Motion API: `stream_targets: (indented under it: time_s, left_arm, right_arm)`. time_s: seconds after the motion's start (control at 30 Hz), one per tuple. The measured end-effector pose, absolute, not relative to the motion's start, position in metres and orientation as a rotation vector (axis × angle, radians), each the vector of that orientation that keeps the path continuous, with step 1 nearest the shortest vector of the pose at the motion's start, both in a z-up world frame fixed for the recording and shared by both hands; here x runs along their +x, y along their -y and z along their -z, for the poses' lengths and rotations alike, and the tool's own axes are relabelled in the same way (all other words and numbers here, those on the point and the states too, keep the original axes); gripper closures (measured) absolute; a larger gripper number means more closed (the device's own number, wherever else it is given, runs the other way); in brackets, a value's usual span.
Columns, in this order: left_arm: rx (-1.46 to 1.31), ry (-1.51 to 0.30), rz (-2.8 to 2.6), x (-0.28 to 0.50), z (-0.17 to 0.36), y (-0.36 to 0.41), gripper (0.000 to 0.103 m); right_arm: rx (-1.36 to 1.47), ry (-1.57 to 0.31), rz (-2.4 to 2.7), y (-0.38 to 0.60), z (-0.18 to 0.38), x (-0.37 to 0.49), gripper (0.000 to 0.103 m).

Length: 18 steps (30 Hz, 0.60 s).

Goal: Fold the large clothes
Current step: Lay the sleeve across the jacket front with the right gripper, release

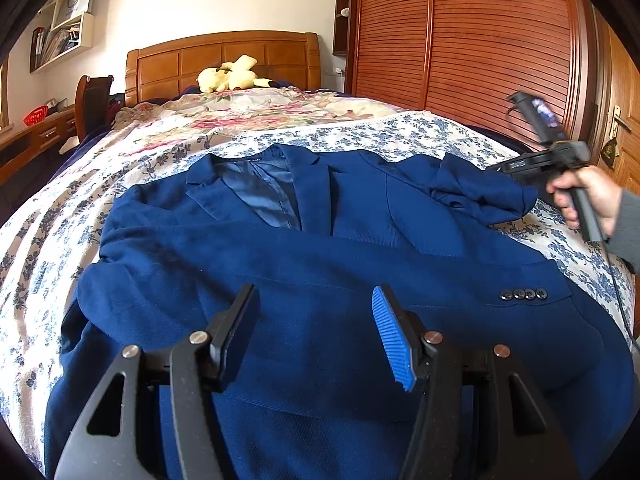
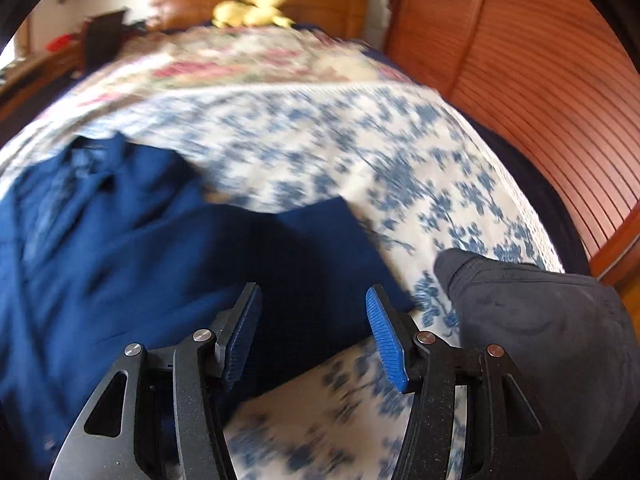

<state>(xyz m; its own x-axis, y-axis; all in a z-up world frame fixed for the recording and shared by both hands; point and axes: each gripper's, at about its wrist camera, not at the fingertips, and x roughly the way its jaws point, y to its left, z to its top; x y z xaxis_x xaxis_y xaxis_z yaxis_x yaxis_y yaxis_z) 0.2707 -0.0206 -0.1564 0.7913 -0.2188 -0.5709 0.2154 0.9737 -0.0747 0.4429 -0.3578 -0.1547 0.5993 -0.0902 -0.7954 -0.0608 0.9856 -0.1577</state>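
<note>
- Floral bedspread [image 1: 400, 136] carries a navy blazer [image 1: 320, 264], one sleeve already crossed over.
- Left gripper [image 1: 316, 320] and right gripper [image 2: 314, 320]: both spread, empty.
- Pinch the bunched shoulder [image 1: 472, 188] seam cleanly.

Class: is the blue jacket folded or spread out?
Mostly spread: the jacket lies flat on the bed, one sleeve crossing its front.

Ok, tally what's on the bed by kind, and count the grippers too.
Blue jacket: 1
Yellow plush toy: 1
Grippers: 2, the left gripper and the right gripper, both open and empty
Total: 4
</note>
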Motion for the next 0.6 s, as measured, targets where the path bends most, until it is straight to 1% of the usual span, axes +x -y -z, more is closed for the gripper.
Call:
stream_targets:
  time_s: [0.2,0.3,0.43,0.5,0.53,0.57,0.6]
  left_arm:
    - [-0.008,-0.620,0.238,0.273,0.157,0.021,0.045]
    - [-0.005,-0.619,0.239,0.273,0.158,0.021,0.045]
    - [-0.004,-0.618,0.238,0.272,0.158,0.021,0.045]
    - [-0.002,-0.618,0.238,0.272,0.158,0.022,0.045]
    - [0.000,-0.618,0.237,0.272,0.157,0.022,0.045]
    - [0.004,-0.618,0.235,0.272,0.157,0.022,0.045]
    - [0.006,-0.618,0.233,0.271,0.157,0.022,0.045]
  right_arm:
    - [-0.141,-1.018,0.094,0.381,0.187,0.469,0.047]
    - [-0.136,-1.035,0.096,0.383,0.193,0.471,0.045]
    - [-0.115,-1.041,0.080,0.384,0.195,0.469,0.045]
    - [-0.098,-1.051,0.013,0.383,0.196,0.466,0.064]
    - [-0.098,-1.060,-0.016,0.379,0.196,0.463,0.084]
    - [-0.108,-1.075,-0.043,0.374,0.196,0.461,0.100]
    - [-0.135,-1.087,-0.054,0.368,0.197,0.458,0.101]
